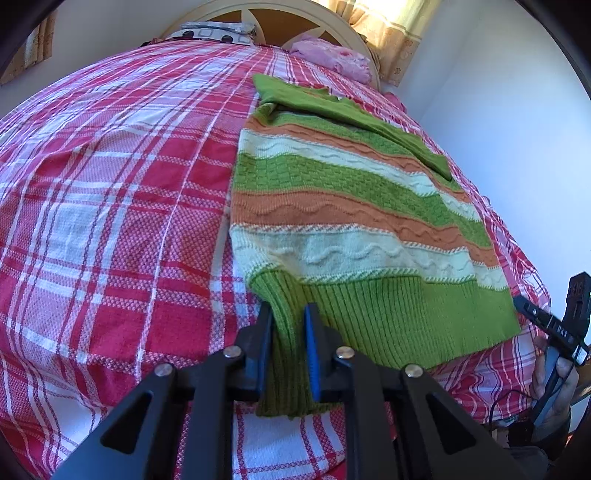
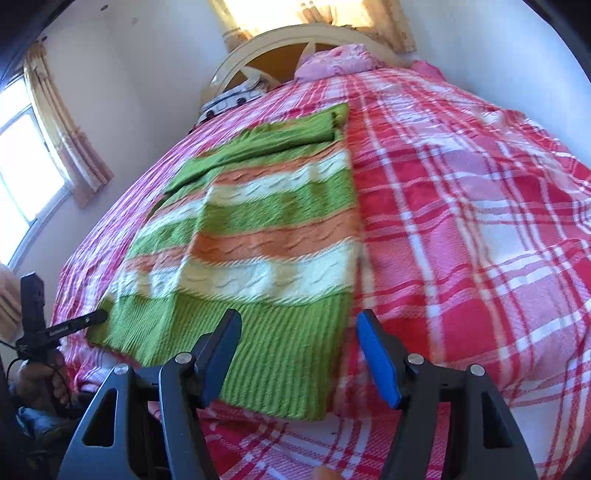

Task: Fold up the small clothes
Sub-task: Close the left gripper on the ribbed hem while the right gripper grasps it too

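Observation:
A knitted sweater [image 1: 351, 206] striped green, orange and cream lies flat on the bed, its sleeves folded across the top. In the left wrist view my left gripper [image 1: 288, 314] is shut on the near left corner of the green ribbed hem, which bunches between the blue pads. In the right wrist view the sweater [image 2: 258, 221] is blurred. My right gripper [image 2: 298, 317] stands open over the hem's near right corner, not pressing on it. The left gripper's finger [image 2: 85, 323] shows at the hem's far left corner.
A red and white plaid bedspread [image 1: 110, 184] covers the whole bed. A pink pillow [image 2: 332, 61] and a patterned pillow [image 1: 214, 31] lie at the cream headboard [image 2: 280, 37]. A window [image 2: 22, 166] with curtains is on the left, and a wall [image 1: 517, 129] runs close along the bed.

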{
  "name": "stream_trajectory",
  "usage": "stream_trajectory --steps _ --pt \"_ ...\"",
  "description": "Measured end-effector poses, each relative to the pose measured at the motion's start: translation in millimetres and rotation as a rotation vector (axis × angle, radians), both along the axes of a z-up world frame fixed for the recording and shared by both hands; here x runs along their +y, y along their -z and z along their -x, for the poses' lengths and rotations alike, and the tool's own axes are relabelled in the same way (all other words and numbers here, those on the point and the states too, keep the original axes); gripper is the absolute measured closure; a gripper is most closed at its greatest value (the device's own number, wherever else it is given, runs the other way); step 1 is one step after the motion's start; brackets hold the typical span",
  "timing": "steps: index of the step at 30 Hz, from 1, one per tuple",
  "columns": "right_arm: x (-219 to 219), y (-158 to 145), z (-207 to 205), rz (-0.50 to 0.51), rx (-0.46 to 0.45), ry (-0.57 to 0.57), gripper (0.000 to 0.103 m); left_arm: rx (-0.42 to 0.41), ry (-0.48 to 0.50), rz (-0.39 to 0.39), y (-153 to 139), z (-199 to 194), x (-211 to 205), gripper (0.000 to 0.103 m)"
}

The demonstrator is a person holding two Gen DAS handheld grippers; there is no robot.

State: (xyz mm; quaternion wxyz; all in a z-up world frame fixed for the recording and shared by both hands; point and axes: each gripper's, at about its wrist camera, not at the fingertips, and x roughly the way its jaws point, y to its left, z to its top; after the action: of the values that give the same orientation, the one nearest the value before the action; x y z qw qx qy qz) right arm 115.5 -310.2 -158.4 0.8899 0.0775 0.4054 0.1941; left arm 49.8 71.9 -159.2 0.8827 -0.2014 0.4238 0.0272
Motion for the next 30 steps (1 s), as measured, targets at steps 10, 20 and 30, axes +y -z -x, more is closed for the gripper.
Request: stream_trajectory --steps 10,20,30 --pt "-5 4 2 0.001 0.013 0.018 0.078 -0.018 0.056 0.019 -3 0 -11 0.038" --pt "3 8 3 0.021 -0.039 0.029 0.075 0.026 0.074 -0.081 0 -2 -16 0.060" --pt "-28 -19 15 -0.168 -0.144 0.041 0.097 -0.127 0.064 0.102 -20 7 13 0.093"
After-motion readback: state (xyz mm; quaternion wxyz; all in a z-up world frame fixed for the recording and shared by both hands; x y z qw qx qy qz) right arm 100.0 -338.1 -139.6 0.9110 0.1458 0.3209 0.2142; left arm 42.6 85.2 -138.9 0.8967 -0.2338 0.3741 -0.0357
